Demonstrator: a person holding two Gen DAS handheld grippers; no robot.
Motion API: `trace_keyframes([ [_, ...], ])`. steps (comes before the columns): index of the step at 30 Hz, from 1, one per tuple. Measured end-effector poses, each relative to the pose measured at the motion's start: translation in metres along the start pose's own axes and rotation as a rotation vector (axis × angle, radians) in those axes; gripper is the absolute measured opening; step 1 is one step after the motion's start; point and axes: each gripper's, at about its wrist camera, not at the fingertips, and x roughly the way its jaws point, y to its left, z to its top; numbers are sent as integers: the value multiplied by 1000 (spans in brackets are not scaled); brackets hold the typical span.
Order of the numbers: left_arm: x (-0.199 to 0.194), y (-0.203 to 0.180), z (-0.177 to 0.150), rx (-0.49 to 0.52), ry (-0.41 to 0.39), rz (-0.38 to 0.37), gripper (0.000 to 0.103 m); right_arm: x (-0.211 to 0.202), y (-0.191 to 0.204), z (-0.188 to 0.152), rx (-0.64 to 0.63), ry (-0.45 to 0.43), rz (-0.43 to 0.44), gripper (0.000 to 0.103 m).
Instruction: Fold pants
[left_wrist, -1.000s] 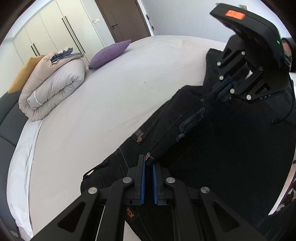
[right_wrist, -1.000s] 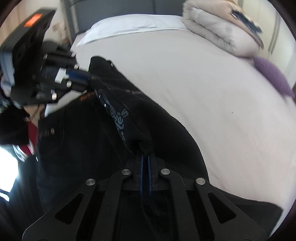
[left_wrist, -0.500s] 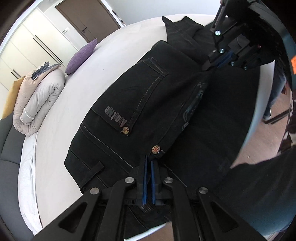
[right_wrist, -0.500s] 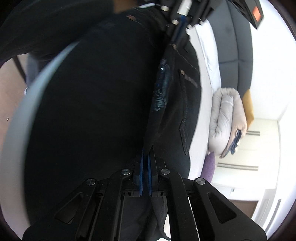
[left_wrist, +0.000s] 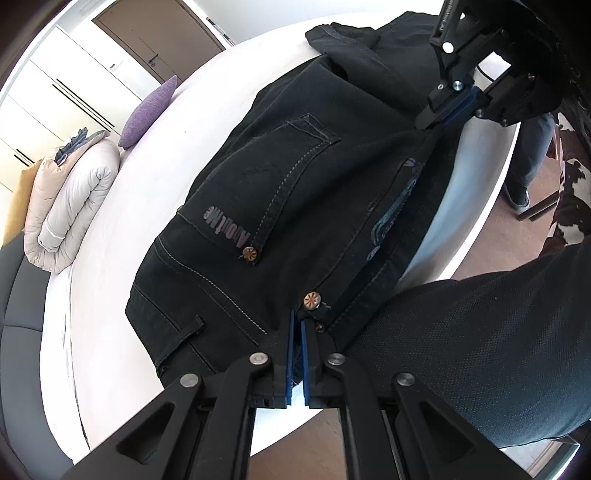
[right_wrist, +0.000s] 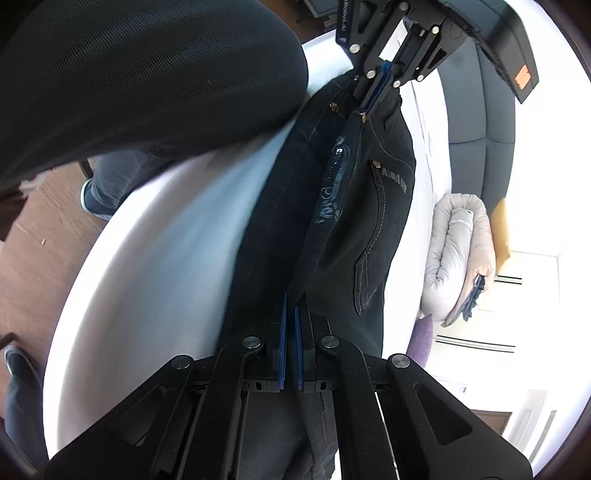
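Black jeans (left_wrist: 280, 206) lie on the white bed (left_wrist: 118, 280), back pocket with pale lettering up, their near part hanging over the bed's edge. My left gripper (left_wrist: 296, 317) is shut on the waistband just below a copper button (left_wrist: 312, 300). My right gripper (left_wrist: 424, 122) is shut on the same folded edge farther along, toward the legs. In the right wrist view the jeans (right_wrist: 373, 206) stretch taut from my right gripper (right_wrist: 290, 302) up to my left gripper (right_wrist: 364, 107). A blue printed lining (right_wrist: 332, 192) shows along the raised edge.
A rolled duvet (left_wrist: 70, 206), a purple cushion (left_wrist: 151, 110) and an orange cushion (left_wrist: 16, 206) sit at the far side of the bed. A person's dark sleeve (left_wrist: 480, 350) fills the lower right. A second person's leg and shoe (right_wrist: 107, 184) stand on the wooden floor (right_wrist: 33, 236).
Both grippers swung the held edge of the jeans across toward the bed's near edge and lowered it. The back pocket now faces up. The right gripper rolled strongly.
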Motion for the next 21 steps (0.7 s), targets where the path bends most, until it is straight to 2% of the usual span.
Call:
trace_keyframes([
  [8,2,-1,-8,-23,8,-9,3,-5,-4,3,19,-4,6,3],
  [13,22,0,-4,-15,14,17,10,-3,3,-1,86,11,31,3],
  [16,17,-1,-2,6,39,27,23,0,0,-3,150,15,29,4],
  [17,11,0,0,4,40,10,32,-1,0,-4,165,15,23,4],
  [18,2,3,3,-5,21,-5,39,0,0,-5,185,15,14,4],
  [21,-23,13,24,-76,-63,-11,47,-1,1,-6,228,17,-20,4],
])
